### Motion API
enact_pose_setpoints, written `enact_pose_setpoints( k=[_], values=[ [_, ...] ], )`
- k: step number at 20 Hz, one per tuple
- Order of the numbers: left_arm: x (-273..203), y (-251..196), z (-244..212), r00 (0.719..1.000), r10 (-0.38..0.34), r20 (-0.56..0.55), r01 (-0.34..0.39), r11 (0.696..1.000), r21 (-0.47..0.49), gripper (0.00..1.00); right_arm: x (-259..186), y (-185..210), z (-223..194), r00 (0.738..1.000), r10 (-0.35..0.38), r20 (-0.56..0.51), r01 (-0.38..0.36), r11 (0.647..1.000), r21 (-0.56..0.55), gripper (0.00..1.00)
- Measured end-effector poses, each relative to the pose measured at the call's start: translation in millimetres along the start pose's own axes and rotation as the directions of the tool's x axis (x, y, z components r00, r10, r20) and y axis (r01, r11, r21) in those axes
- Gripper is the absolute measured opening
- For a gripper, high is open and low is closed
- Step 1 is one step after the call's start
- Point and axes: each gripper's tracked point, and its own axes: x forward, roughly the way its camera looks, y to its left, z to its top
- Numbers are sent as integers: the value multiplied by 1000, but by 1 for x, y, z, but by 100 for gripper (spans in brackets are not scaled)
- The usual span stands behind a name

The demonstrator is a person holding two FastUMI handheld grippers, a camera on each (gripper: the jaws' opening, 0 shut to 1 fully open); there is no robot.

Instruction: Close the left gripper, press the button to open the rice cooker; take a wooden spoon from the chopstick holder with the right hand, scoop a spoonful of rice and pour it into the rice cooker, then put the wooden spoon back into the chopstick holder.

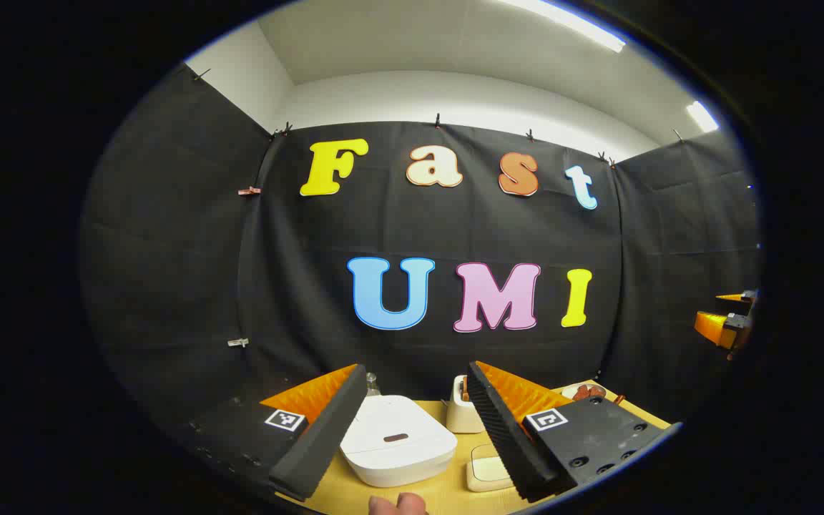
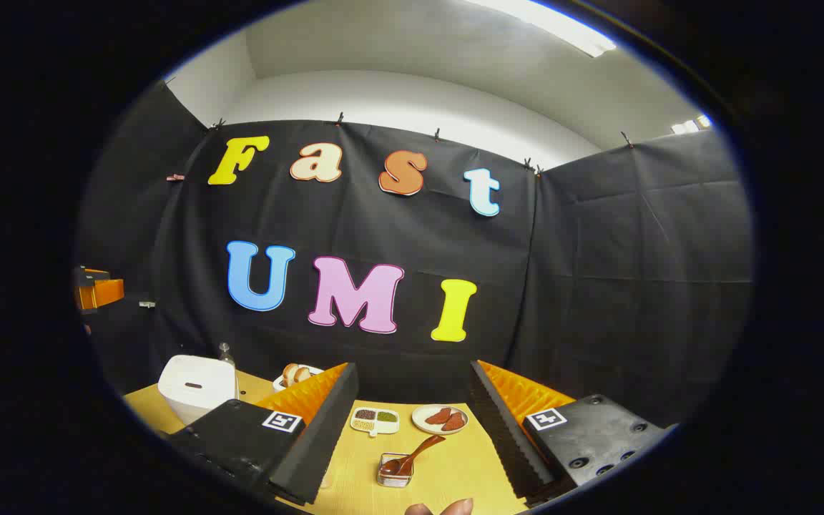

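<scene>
A yellow wooden table (image 2: pixel 455 465) at the frame's bottom carries a white rice cooker (image 2: pixel 196 390) lower left, a divided dish (image 2: pixel 375 420), a plate (image 2: pixel 440 419) and a small clear container holding a wooden spoon (image 2: pixel 412 454) at bottom centre.

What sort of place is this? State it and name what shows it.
Probably a staged recording booth set up as a kitchen: black cloth walls clipped up around a wooden table, on which sit a closed white rice cooker, a plate of food and a wooden spoon in a small container.
</scene>
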Motion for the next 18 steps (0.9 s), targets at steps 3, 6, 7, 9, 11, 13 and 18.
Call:
enact_pose_setpoints(
  k=[3, 6, 7, 9, 11, 13, 18],
  values=[
    [1, -3, 4, 1000, -11, 10, 11, 1000, 16, 96, 0, 3, -2, 1000, 6, -9, -5, 1000, 15, 98],
    [1, -2, 2, 1000, -7, 6, 7, 1000, 17, 96, 0, 5, -3, 1000, 2, -13, -2, 1000, 11, 98],
    [1, -2, 2, 1000, -7, 4, 7, 1000, 11, 96, 0, 6, -4, 1000, 1, -14, -1, 1000, 7, 98],
    [2, 0, 2, 1000, -7, 1, 7, 1000, 6, 96, 0, 9, -3, 1000, 2, -10, -2, 1000, 1, 98],
    [3, 1, 1, 1000, 0, -4, 0, 1000, 7, 96, 1, 10, -3, 1000, 3, -8, -3, 1000, -6, 98],
    [4, 2, 0, 1000, -2, -10, 2, 1000, 6, 96, 2, 10, -2, 1000, 2, -6, -2, 1000, -12, 98],
    [2, 5, 0, 1000, 2, -10, -2, 1000, 11, 96, 2, 8, -1, 1000, -6, -1, 6, 1000, -5, 98]
  ],
)
